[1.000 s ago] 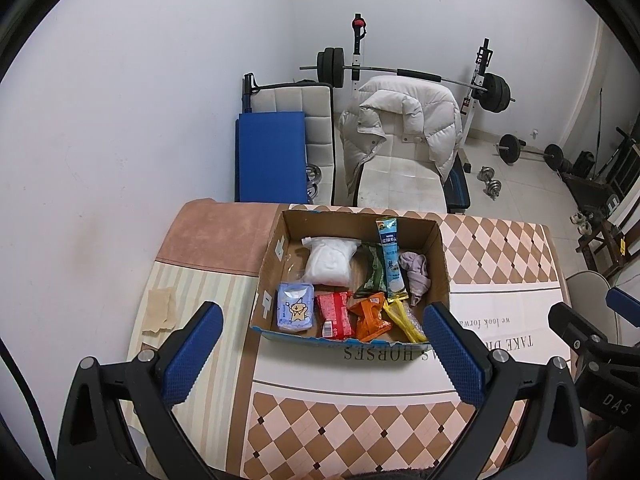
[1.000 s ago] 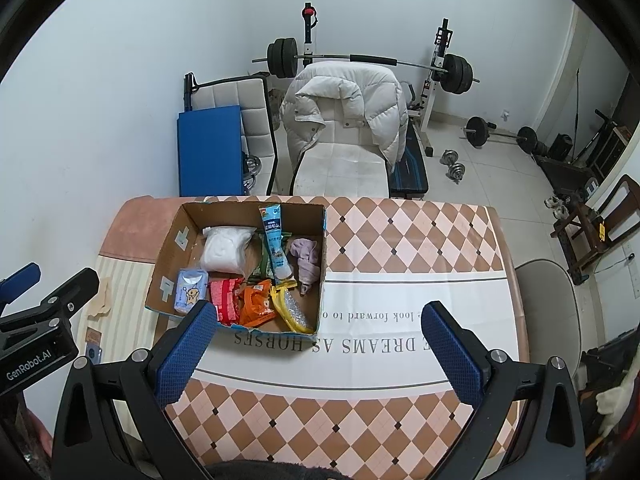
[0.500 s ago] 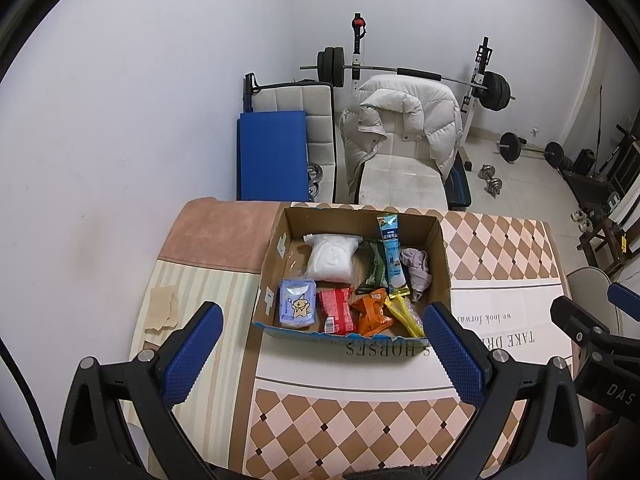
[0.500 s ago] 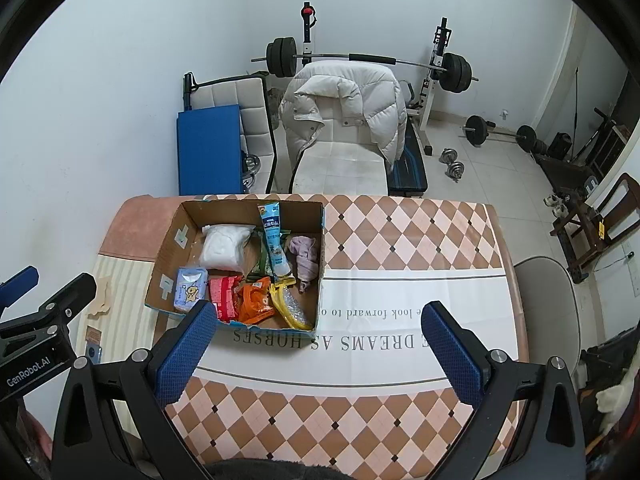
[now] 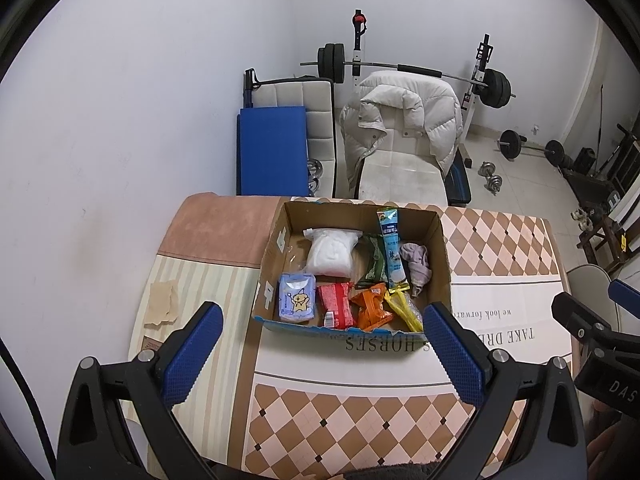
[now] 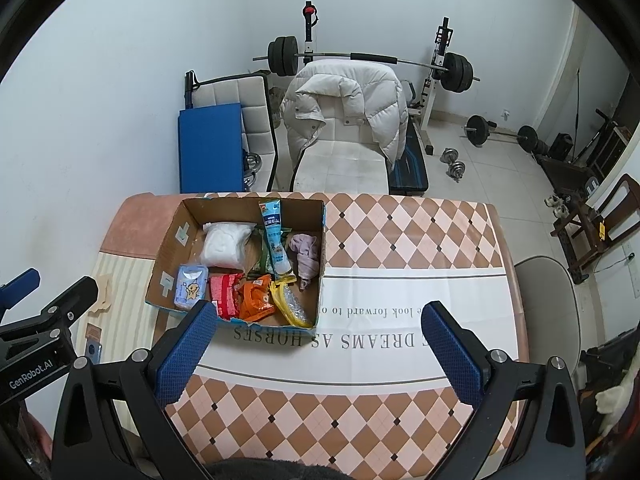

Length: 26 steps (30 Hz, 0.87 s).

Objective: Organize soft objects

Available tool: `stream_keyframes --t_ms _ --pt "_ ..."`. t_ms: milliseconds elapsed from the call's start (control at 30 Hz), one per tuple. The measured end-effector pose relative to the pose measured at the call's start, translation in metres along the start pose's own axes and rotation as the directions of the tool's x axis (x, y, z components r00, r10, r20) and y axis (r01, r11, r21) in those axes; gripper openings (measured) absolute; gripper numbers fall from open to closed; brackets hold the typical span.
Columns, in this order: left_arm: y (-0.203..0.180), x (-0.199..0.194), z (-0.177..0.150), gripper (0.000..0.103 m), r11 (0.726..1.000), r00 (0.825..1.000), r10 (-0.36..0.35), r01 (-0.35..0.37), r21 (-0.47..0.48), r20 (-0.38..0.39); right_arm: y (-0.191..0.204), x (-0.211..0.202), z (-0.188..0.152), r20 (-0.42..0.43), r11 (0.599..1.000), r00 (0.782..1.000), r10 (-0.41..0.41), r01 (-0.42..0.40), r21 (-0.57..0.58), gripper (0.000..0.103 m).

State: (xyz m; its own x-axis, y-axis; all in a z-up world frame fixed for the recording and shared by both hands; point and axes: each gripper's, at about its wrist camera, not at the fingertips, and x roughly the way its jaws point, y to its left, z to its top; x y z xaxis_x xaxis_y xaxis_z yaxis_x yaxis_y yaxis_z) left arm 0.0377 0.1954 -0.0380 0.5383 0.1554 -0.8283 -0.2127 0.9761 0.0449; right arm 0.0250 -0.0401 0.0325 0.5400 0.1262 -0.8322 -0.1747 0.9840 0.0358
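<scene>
An open cardboard box [image 5: 443, 248] [image 6: 168, 248] stands on the table, holding several soft items: a white bag [image 5: 331, 253] [image 6: 225, 245], a blue tissue pack [image 5: 296, 298] [image 6: 191, 290], a red packet [image 5: 335, 305], an orange packet [image 5: 370, 306] [image 6: 256, 300], a yellow packet [image 5: 402, 308], a blue-white tube [image 5: 392, 250] [image 6: 275, 240] and a lilac cloth [image 5: 416, 260] [image 6: 305, 254]. My left gripper [image 5: 320, 356] is open and empty, high above the table before the box. My right gripper [image 6: 316, 354] is open and empty, to the right of the box.
The table has a checkered cloth [image 6: 400, 232] with printed text. A tan paper scrap [image 5: 162, 304] lies at the table's left. Behind the table stand a chair with a white jacket [image 6: 344, 104], a blue mat [image 5: 272, 148] and a barbell rack [image 6: 368, 58].
Both grippers have drifted slightly; the box sits a little further from them in view. Nothing was grasped or released.
</scene>
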Motion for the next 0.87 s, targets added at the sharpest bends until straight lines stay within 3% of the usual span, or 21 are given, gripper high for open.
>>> stream_keyframes --t_ms 867 --pt "-0.0004 -0.0019 -0.0058 0.103 1.0 1.0 0.005 -0.005 -0.003 0.01 -0.0008 -0.0009 -0.0006 0.001 1.0 1.0 0.001 -0.001 -0.004 0.103"
